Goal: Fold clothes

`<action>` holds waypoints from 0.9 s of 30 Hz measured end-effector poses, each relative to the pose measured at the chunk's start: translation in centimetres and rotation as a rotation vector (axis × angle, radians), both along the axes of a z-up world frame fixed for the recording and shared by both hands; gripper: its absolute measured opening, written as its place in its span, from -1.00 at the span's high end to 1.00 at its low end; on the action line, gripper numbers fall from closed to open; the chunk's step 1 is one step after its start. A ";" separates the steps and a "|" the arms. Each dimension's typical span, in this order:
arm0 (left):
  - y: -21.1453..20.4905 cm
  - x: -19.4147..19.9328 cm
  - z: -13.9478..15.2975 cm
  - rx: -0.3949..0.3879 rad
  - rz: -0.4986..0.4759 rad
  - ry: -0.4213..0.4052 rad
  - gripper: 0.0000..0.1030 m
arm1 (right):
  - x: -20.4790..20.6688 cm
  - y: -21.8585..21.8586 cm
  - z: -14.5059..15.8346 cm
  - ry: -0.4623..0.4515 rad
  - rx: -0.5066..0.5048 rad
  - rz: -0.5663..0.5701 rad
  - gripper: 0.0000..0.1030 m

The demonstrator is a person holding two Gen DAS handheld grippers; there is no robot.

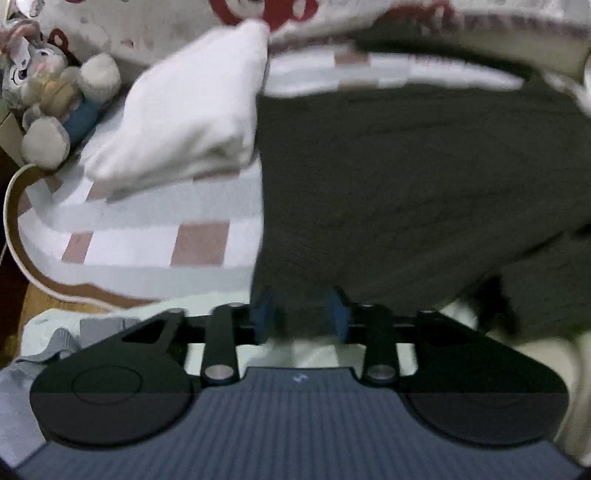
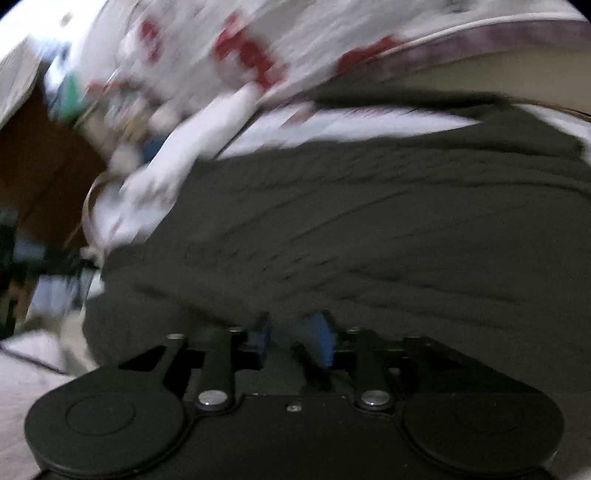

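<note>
Left wrist view: we see the bed (image 1: pixel 147 236) with its pink-and-white check sheet, and the dark garment (image 1: pixel 406 184) spread over most of it, its near hem at the bed's front edge. Right wrist view is heavily motion-blurred, but the same dark garment (image 2: pixel 369 229) fills it.

Next in size: a white pillow (image 1: pixel 184 122) touching the garment's left edge, a red-print quilt (image 1: pixel 332 18) along the back, and a plush toy (image 1: pixel 55 103) at the far left corner, apart from the garment.

Left hand-held gripper (image 1: pixel 301 314): blue pads set narrow with dark cloth between them, so we judge it is pinching the near hem. Right hand-held gripper (image 2: pixel 295 339): pads narrow too, cloth seems to run between them, but blur leaves us unsure how firm that grip is.

Our read: both grippers have the near edge, so a lengthwise fold looks to be in hand. We can't tell if this is a lift to fold or a tug to flatten.

To do it well, we'd say:
- keep both pinches level so the hem stays straight
- hold light tension between the two grippers, no sag in the middle
- watch the pillow side, since cloth could snag there
- slow the right side; the blur suggests fast motion
</note>
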State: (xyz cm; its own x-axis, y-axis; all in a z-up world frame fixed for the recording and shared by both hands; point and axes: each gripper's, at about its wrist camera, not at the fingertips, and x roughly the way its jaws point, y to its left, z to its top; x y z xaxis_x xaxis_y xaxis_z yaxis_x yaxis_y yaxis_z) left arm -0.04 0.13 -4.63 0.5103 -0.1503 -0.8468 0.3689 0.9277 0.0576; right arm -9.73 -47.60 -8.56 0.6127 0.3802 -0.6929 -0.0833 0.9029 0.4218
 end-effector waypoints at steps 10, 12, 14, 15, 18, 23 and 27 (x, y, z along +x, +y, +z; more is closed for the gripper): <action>-6.8 -1.0 -1.1 -0.142 -0.274 0.192 -0.03 | -9.8 -11.8 2.6 0.087 0.183 -0.477 0.02; -7.8 -1.0 -2.2 -0.152 -0.298 0.268 -0.03 | -11.1 -11.4 1.9 0.111 0.220 -0.476 0.00; -7.4 -0.3 -2.8 -0.246 -0.229 0.351 -0.04 | -11.4 -10.2 0.8 0.136 0.265 -0.454 -0.01; -7.1 -0.1 -2.8 -0.278 -0.199 0.362 -0.05 | -11.5 -9.6 0.2 0.149 0.287 -0.443 -0.02; -6.7 -0.2 -2.6 -0.307 -0.141 0.337 -0.06 | -11.9 -7.8 -1.5 0.186 0.354 -0.410 -0.08; -7.1 -1.2 -3.3 -0.226 -0.149 0.321 -0.17 | -10.4 -5.1 -3.0 0.239 0.292 -0.349 -0.09; -5.9 -0.3 -4.6 -0.315 -0.025 0.377 -0.43 | -9.0 -3.7 -3.5 0.272 0.240 -0.259 -0.31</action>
